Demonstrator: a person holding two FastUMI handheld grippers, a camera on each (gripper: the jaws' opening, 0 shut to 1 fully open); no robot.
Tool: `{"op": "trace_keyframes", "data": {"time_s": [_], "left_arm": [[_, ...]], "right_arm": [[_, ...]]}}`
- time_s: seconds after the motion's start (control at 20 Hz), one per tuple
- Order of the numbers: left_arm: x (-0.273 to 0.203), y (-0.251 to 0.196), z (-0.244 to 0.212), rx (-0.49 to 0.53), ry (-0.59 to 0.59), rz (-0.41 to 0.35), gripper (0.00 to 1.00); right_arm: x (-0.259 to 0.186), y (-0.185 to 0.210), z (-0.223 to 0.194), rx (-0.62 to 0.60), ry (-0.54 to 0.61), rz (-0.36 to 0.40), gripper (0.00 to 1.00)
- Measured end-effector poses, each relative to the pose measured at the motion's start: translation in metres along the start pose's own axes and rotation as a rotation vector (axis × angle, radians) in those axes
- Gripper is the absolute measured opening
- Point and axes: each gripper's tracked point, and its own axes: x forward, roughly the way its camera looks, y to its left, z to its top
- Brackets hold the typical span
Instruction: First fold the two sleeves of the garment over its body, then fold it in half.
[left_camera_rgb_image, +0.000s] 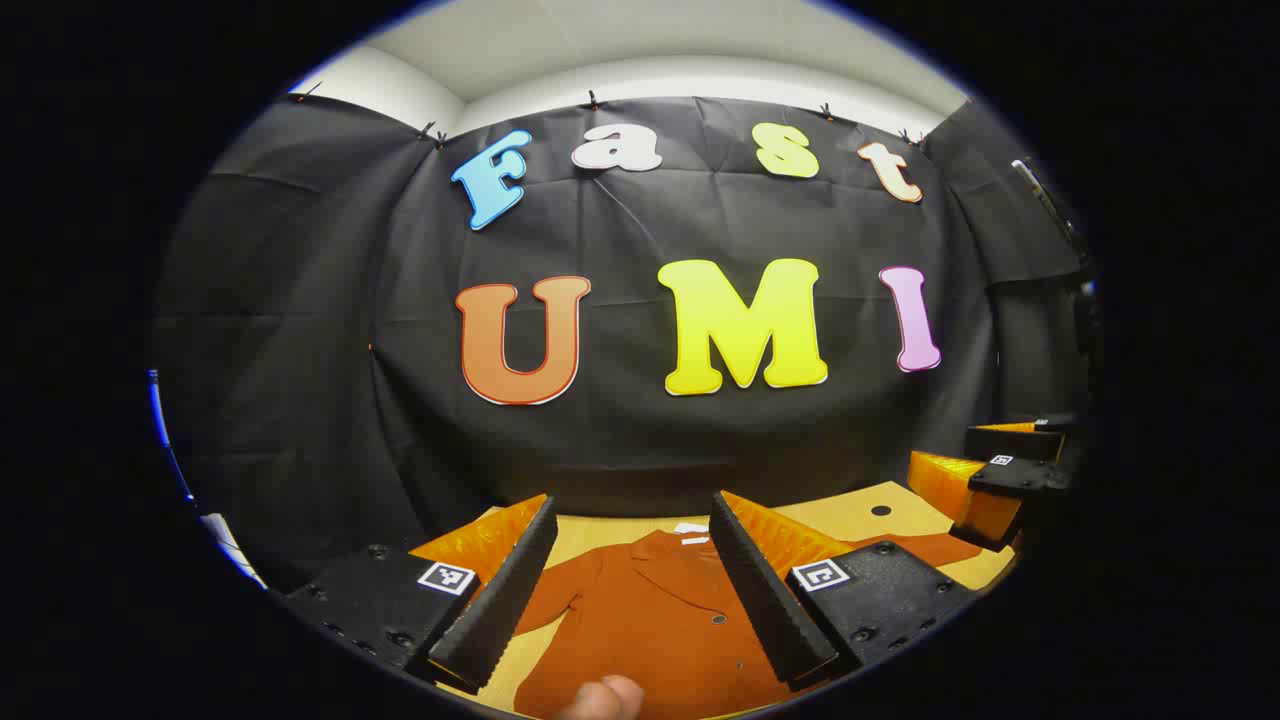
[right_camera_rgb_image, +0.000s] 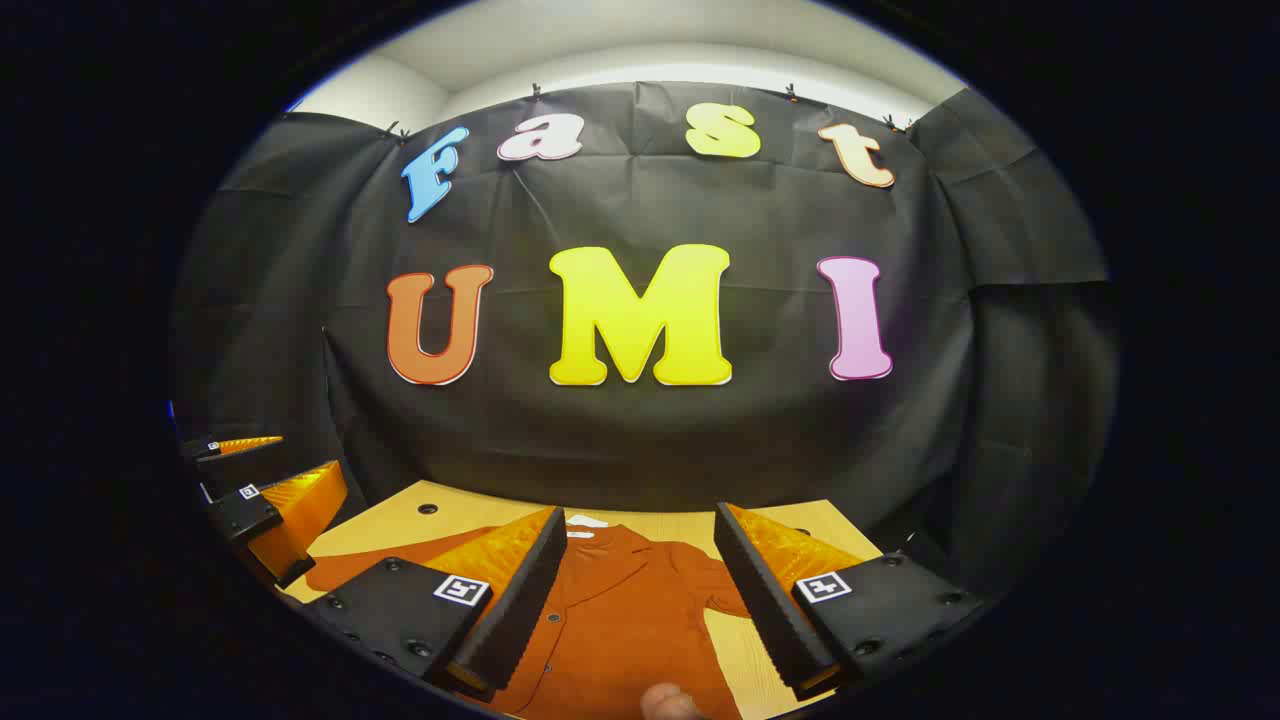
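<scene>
A rust-orange shirt (left_camera_rgb_image: 650, 620) with a collar, buttons and a white neck label lies flat on the yellow wooden table (left_camera_rgb_image: 850, 515). My left gripper (left_camera_rgb_image: 633, 505) hovers over its chest, open, with nothing between the fingers. In the right gripper view the shirt (right_camera_rgb_image: 620, 610) lies below my right gripper (right_camera_rgb_image: 640, 515), which is also open and holds nothing. One sleeve (right_camera_rgb_image: 340, 570) stretches out to the left, the other sleeve (right_camera_rgb_image: 725, 590) to the right. The right gripper (left_camera_rgb_image: 1000, 470) shows at the right edge of the left gripper view, and the left gripper (right_camera_rgb_image: 255, 480) at the left edge of the right gripper view.
The black cloth wall (left_camera_rgb_image: 700, 430) stands close behind the table's far edge. Small round holes (right_camera_rgb_image: 428, 508) mark the tabletop. A person's fingertip (left_camera_rgb_image: 600, 700) shows at the bottom edge.
</scene>
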Motion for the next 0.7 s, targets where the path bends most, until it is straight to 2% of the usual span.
{"op": "trace_keyframes", "data": {"time_s": [0.35,0.7], "left_arm": [[-0.0013,-0.0108,0.0012,0.022,-0.012,-0.013,0.99],[-0.0006,-0.0098,-0.0058,0.001,0.016,0.007,0.99]], "right_arm": [[0.0001,-0.0004,0.0048,-0.012,-0.021,0.016,0.95],[-0.0021,-0.0047,0.0046,-0.012,-0.02,0.013,0.95]]}}
